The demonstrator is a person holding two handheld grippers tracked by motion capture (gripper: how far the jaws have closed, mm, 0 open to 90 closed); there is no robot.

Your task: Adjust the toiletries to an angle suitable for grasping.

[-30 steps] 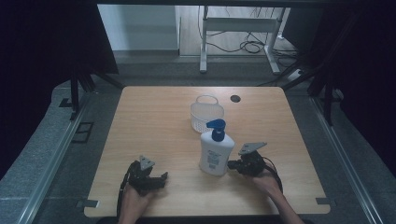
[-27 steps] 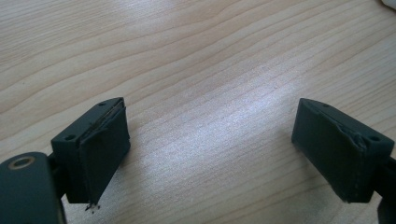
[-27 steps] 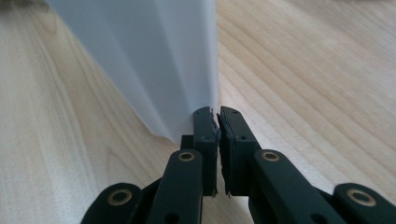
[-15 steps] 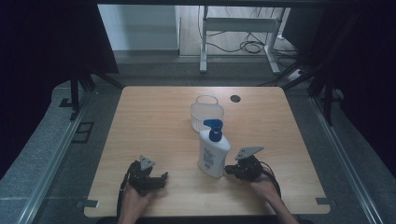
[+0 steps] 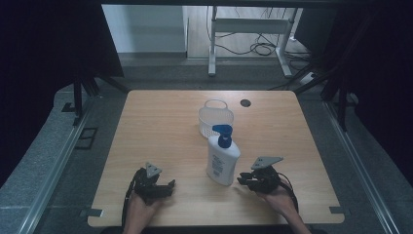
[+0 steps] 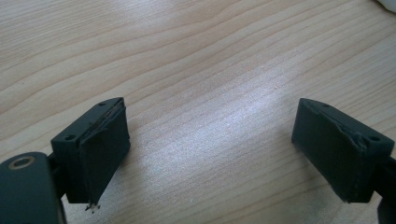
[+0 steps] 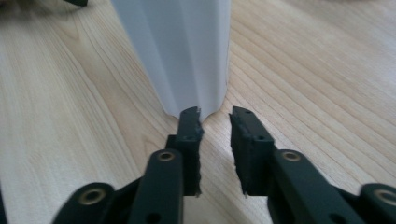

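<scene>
Left hand (image 5: pixel 139 207) enters from the near edge, left of centre, wrapped around the left gripper (image 5: pixel 168 186). The gripper lies low and roughly level, pointing right, grey plate on top. Left gripper view: jaws stand wide apart, nothing between the pads (image 6: pixel 105 149).

Right hand (image 5: pixel 280 200) enters from the near edge, right of centre, holding the right gripper (image 5: pixel 240 180), which points left, grey plate up and tilted. Right gripper view: jaws have just been opening; a narrow gap between the pads (image 7: pixel 191 140), nothing clamped between them.

A wooden table (image 5: pixel 160 122) stands on grey floor (image 5: pixel 58 151), with a white-legged desk (image 5: pixel 253 27) and cables (image 5: pixel 258 48) behind.
</scene>
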